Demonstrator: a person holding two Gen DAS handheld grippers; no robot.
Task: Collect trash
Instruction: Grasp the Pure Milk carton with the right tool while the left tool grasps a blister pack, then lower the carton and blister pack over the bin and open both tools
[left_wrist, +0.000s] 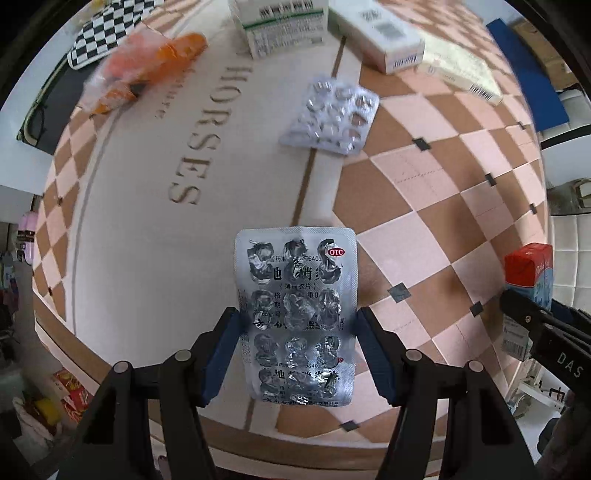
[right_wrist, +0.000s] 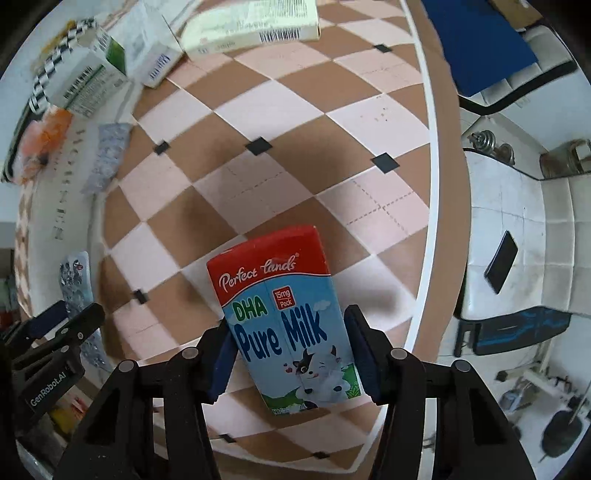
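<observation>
Both your hands are loaded, so the next move turns on where the loads go, not on a new pickup. Your left gripper has its jaws clenched on the edges of a spent blister pack, whose long axis runs straight out along the fingers, most of its length sticking forward over the checkered cloth on the table. Your right gripper has its jaws pressed against the two sides of a milk carton, also lengthwise along the fingers, red top pointing away from you. The carton seems lifted off the cloth, though the view does not settle that. No bin shows in either view, so I cannot tell which way to carry them. Trash remaining on the table lies ahead of the left hand: a second blister pack nearest, an orange wrapper further left, and medicine boxes at the far edge. By my judgement the left hand is the nearer one for those, once emptied.
</observation>
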